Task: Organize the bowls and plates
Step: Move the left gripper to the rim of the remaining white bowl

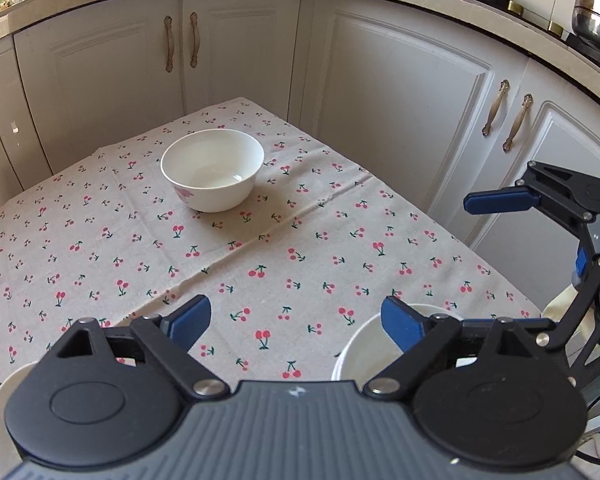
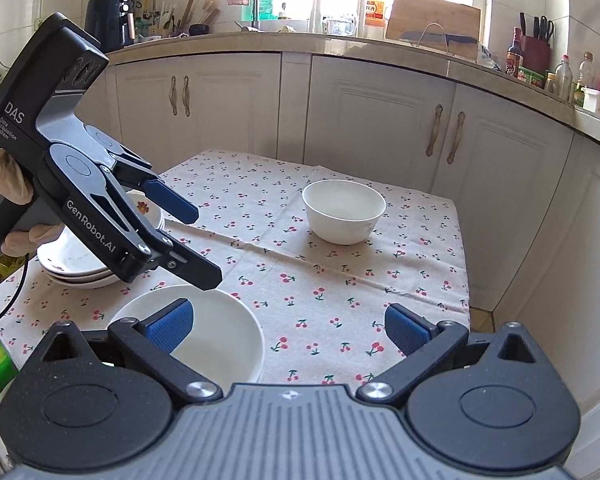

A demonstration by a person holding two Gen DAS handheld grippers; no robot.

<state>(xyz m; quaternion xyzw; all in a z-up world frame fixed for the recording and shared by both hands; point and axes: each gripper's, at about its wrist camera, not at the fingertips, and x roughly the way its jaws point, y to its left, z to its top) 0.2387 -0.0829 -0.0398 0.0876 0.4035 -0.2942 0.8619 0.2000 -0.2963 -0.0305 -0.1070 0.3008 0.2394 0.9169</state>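
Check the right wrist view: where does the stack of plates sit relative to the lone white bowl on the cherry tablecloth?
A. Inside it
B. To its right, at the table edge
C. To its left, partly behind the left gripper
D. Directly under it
C: the stack of plates lies far left, partly behind the left gripper, while the white bowl stands apart, right of centre.

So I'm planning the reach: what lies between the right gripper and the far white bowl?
Only bare cherry-print tablecloth lies between the right gripper and the far white bowl, as the right wrist view shows.
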